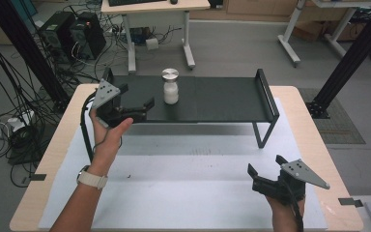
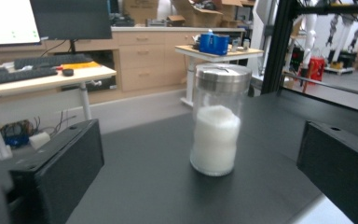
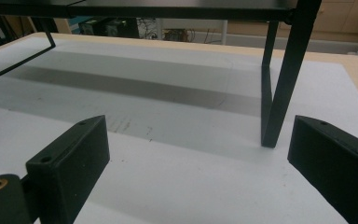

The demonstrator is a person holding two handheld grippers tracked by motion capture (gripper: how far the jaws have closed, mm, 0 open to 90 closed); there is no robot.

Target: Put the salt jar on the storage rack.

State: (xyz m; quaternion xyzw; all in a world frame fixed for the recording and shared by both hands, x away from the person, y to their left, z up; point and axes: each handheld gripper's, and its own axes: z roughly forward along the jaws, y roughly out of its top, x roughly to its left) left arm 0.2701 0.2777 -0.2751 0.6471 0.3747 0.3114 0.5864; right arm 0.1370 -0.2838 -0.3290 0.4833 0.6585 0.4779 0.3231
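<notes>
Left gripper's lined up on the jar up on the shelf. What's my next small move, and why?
Probably ease the left gripper forward until its open jaws straddle the glass jar, then close. The jar stands upright on the black shelf, ahead of the jaws and roughly centred between them, not yet touched.

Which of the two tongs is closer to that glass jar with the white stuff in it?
The left. The left tongs sit open on the black shelf just beside the jar, aimed at it. The right tongs are open, low over the white mat, far from it.
</notes>
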